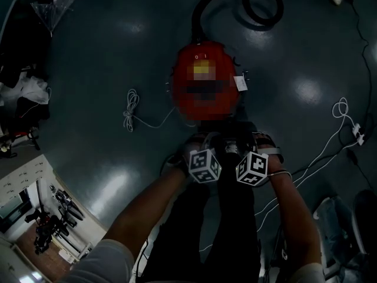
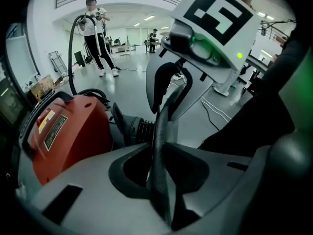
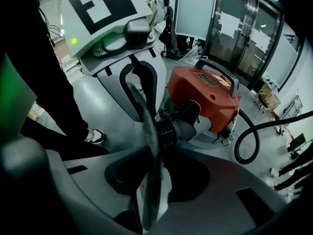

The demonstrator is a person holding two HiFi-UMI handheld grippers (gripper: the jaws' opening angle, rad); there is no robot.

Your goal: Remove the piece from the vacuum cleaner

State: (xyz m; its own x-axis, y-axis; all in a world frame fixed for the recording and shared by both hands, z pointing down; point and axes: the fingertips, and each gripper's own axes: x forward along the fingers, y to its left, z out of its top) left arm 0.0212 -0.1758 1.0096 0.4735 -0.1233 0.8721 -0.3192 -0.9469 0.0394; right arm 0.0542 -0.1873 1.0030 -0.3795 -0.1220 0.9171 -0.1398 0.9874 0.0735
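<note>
Red vacuum cleaner (image 3: pixel 208 97) sits on dark glossy floor (image 1: pixel 106 69), carry handle (image 3: pixel 221 73) on top, black hose (image 1: pixel 259 7) coiled off its far end. The piece to come off reads as the black ribbed collar (image 3: pixel 171 129), seated in the socket on the near face of the body and not yet free. Both tools are brought in low at that end, facing one another, marker cubes side by side in the head view. Left gripper (image 2: pixel 160 126): tongs a narrow way apart, no pad pressing on anything; collar lies just beyond and to the vacuum side of its tips. Right gripper (image 3: pixel 150 131): tongs likewise parted, nothing clamped; collar sits just beside its tips, close enough that contact cannot be ruled out. Judgement: the step in hand is taking hold, with the pull not begun and the task at an early stage. The next move calls for one set of tongs to straddle the ribbed band squarely and close firm, ribs giving purchase, then a straight draw along the socket axis, perhaps with a slight twist. The other tool would do well to brace the red shell, since the body looks free to slide on this slick floor. Loose white cable (image 1: pixel 131 111) lies well clear to the left.
</note>
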